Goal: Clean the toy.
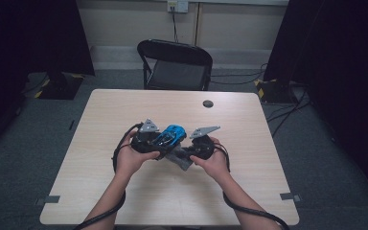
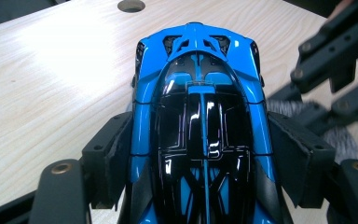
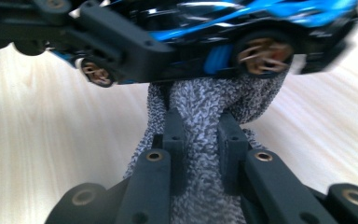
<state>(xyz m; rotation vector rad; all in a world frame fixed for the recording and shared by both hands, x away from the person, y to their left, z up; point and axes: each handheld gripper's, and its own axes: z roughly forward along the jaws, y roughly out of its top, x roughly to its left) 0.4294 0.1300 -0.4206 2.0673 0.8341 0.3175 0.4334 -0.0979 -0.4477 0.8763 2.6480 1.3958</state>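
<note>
My left claw [image 1: 154,140] grips a blue and black toy car [image 2: 200,126], its two pads pressed against the car's flanks, one on each side (the left gripper view looks straight down the glossy roof towards the far end of the car). I hold the car off the tabletop [image 1: 124,110], above the middle of it and a little towards my side.

My right claw [image 3: 200,140] is pinched narrow on a grey knitted cloth [image 3: 200,112], with the fabric bunched between its two jaws. In the right gripper view the cloth rises from the jaws and meets the underside of the car between its two bronze-spoked wheels [image 3: 263,56]; the car there is a little blurred. In the high view the cloth [image 1: 179,157] shows as a grey strip just below the car [image 1: 171,134], between my two hands.

The right claw [image 1: 199,143] sits just beside the left one, the car between them. From the left gripper view I see the right claw's black jaws [image 2: 328,60] at the upper right, with a fuzzy patch of the cloth [image 2: 340,137] beneath them, close to the car's side.

Beyond the far edge of the tabletop stands a black folding chair [image 1: 175,64].
</note>
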